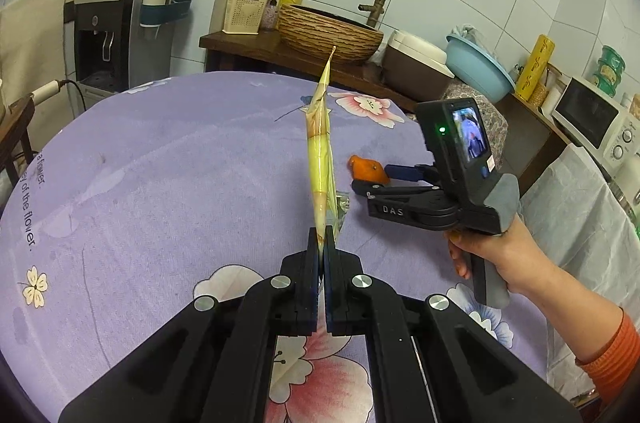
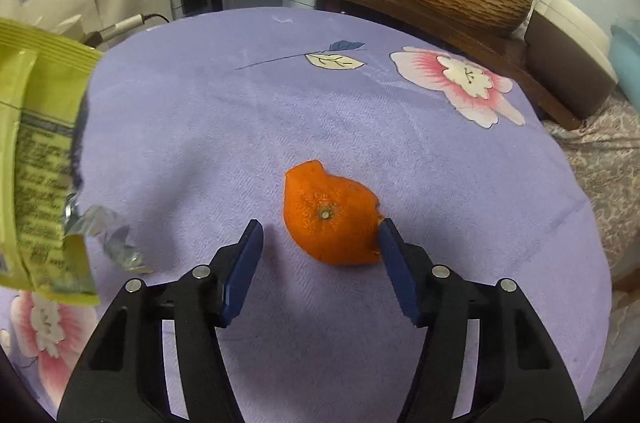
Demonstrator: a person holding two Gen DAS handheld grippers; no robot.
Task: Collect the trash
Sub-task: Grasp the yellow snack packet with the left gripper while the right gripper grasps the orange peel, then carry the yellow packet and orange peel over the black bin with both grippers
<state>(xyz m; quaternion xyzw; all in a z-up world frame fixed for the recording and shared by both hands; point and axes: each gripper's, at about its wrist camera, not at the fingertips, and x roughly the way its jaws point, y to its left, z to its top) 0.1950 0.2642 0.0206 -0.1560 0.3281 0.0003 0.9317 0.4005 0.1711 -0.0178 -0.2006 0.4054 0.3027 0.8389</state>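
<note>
My left gripper [image 1: 320, 235] is shut on a yellow snack wrapper [image 1: 320, 151], held edge-on and upright above the purple flowered tablecloth [image 1: 160, 163]. The wrapper also shows at the left of the right wrist view [image 2: 40, 159], with its torn foil end [image 2: 108, 239] hanging down. An orange peel [image 2: 330, 215] lies on the cloth. My right gripper [image 2: 320, 235] is open, its blue pads either side of the peel's near part, the right pad touching its edge. In the left wrist view the right gripper [image 1: 370, 179] sits low at the peel [image 1: 368, 169].
Behind the table stand a wooden counter [image 1: 248, 47] with a woven basin [image 1: 328, 31], a utensil basket [image 1: 244, 13], a rice cooker [image 1: 416, 63] and a blue tub [image 1: 476, 67]. A water dispenser [image 1: 116, 23] stands at the back left, a microwave [image 1: 592, 119] at the right.
</note>
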